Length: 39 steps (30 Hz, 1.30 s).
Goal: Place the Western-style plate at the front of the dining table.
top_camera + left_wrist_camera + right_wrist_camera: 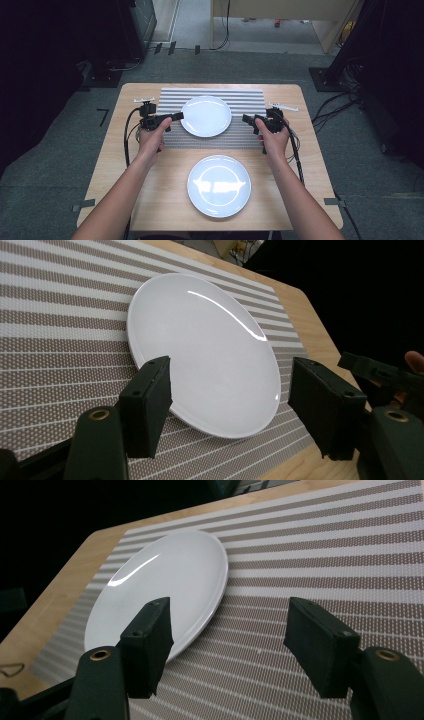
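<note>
So there's a wooden table (150,200) with a striped placemat (250,102) laid across the upper middle of the high view, and a white plate (206,116) sits flat on that mat, dead centre. A second white plate (219,185) sits lower down in the frame on the bare wood, well apart from the first.

The person has a gripper in each hand, one on either side of the mat plate. The left gripper (176,116) is at the plate's left edge, its tips just beside the rim, and the left gripper view has the jaws spread wide with nothing pinched between them, the plate lying beyond the gap. The right gripper (248,119) is over the mat on the right, a bit clear of the plate's rim. Its own view shows the same thing: jaws wide apart, nothing in them, plate off toward the left half of the frame with bare striped mat under the right jaw.
</note>
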Each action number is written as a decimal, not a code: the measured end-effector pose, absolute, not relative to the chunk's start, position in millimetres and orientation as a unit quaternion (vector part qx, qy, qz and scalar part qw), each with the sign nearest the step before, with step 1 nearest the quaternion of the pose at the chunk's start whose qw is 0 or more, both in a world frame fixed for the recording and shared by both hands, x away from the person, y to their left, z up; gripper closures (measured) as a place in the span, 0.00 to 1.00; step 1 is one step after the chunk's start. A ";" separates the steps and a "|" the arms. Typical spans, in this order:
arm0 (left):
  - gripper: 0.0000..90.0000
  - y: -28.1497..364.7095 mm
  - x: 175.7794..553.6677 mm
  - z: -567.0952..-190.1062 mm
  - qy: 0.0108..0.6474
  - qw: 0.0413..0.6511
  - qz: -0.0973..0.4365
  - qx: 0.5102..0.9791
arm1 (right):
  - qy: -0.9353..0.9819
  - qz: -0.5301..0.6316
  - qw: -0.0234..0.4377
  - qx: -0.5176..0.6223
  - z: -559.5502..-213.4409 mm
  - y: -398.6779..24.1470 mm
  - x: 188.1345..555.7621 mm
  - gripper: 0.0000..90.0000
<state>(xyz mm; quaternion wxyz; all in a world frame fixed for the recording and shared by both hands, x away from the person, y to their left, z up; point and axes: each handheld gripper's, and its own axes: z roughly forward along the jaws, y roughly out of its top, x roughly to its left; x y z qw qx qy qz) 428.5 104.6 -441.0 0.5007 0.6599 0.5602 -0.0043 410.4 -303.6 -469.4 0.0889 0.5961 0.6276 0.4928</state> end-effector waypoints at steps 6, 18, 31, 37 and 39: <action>0.34 109.5 405.5 -429.8 0.537 0.517 0.010 0.666 | 0.642 0.499 0.083 0.576 -468.5 -314.9 384.5 0.36; 0.29 122.4 361.7 -418.4 0.509 0.531 0.052 0.675 | 0.645 0.503 0.097 0.567 -461.8 -344.3 330.2 0.31; 0.21 159.1 318.7 -428.4 0.510 0.522 0.074 0.679 | 0.638 0.496 0.137 0.573 -472.2 -385.9 274.4 0.30; 0.20 174.8 305.2 -433.0 0.515 0.512 0.095 0.682 | 0.634 0.490 0.141 0.581 -484.2 -401.8 258.1 0.29; 0.20 179.2 299.3 -434.5 0.513 0.506 0.100 0.686 | 0.634 0.488 0.144 0.582 -486.5 -407.2 251.6 0.29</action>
